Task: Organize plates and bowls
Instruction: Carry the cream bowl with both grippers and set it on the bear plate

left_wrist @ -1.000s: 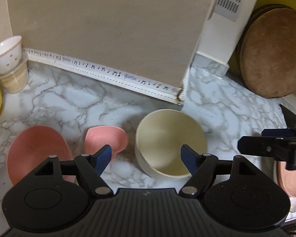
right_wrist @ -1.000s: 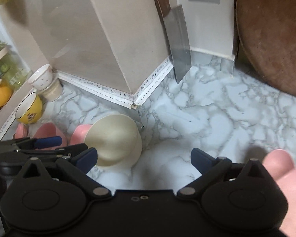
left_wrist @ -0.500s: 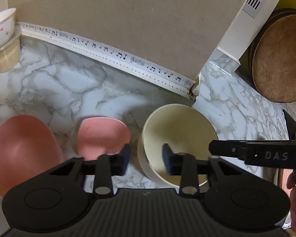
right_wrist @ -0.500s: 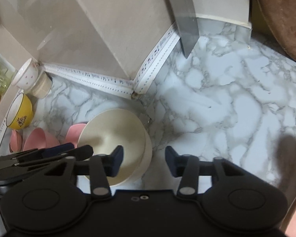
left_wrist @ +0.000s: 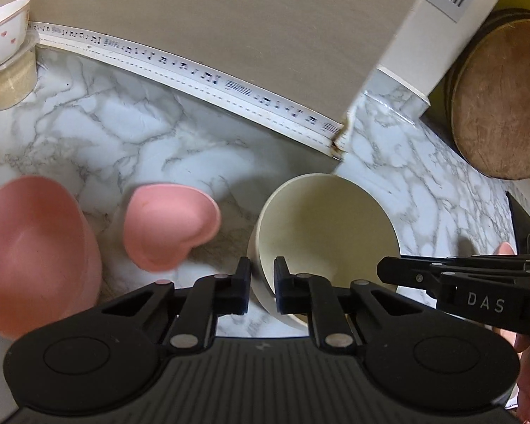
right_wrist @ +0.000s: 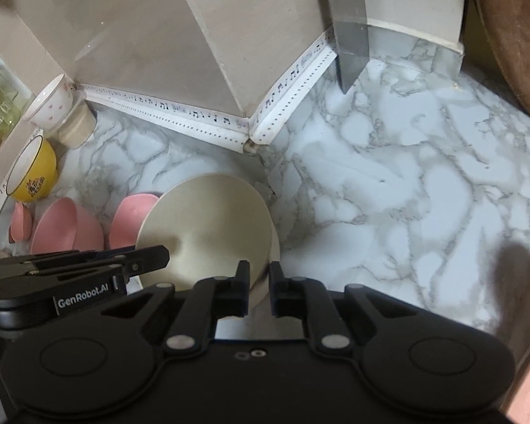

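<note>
A cream bowl [left_wrist: 325,233] stands on the marble counter [left_wrist: 152,141]. My left gripper [left_wrist: 261,286] is shut on its near left rim, one finger inside and one outside. My right gripper [right_wrist: 258,291] is shut on the same cream bowl [right_wrist: 208,233] at its right rim. A pink heart-shaped dish [left_wrist: 169,226] and a large pink bowl [left_wrist: 31,258] lie left of it. The right gripper also shows at the right of the left wrist view [left_wrist: 459,282].
A white cup with hearts [left_wrist: 3,39] sits on a beige tub at the far left. A yellow bowl [right_wrist: 35,173] and a small pink dish [right_wrist: 19,222] stand by the left wall. A round brown board [left_wrist: 501,106] leans at the right. A knife blade [right_wrist: 349,35] hangs by the corner.
Both grippers moved in toward the cream bowl and closed from wide open onto its rim, the left on the left side and the right on the right side.
</note>
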`<state>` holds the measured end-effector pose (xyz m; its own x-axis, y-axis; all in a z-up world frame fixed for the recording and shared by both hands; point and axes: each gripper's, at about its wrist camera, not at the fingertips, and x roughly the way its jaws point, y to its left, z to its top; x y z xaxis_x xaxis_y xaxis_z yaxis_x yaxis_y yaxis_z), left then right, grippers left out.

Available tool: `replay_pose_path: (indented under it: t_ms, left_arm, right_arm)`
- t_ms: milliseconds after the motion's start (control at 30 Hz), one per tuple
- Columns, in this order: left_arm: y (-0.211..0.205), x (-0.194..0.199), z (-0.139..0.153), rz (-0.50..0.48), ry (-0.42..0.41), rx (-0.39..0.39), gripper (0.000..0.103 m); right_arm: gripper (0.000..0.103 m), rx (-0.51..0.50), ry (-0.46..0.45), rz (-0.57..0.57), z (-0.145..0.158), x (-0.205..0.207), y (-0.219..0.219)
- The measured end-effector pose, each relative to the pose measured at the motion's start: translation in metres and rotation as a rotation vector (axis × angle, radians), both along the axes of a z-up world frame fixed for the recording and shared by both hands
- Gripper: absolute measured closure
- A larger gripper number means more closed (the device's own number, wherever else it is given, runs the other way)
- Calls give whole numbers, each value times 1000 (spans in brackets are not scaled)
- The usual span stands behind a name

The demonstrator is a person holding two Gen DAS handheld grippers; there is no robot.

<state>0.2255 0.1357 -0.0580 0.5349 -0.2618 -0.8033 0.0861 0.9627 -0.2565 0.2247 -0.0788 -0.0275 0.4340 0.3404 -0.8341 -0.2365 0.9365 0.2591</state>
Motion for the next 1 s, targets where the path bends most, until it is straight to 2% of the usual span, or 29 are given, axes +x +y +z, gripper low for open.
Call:
replay_pose_path:
  t_ms: [233, 367, 633, 867, 1000]
  left_arm:
    - [-39, -26, 20, -88, -19, 6, 90]
    - [-64, -37, 21, -143, -9, 23, 90]
    - [-98, -53, 8, -204, 45, 51, 90]
    - [-107, -57, -2, -228, 75, 65, 90]
    - [-109, -58, -1, -233, 57, 74, 90]
  right_arm:
    - [94, -3, -7, -19, 19, -30, -39]
    - [94, -5, -4, -52, 25, -49, -68]
    - [94, -20, 38, -103, 10, -74, -106]
    - [94, -29, 58, -117, -2, -83, -114]
    - [93, -25, 69, -123, -4, -82, -117]
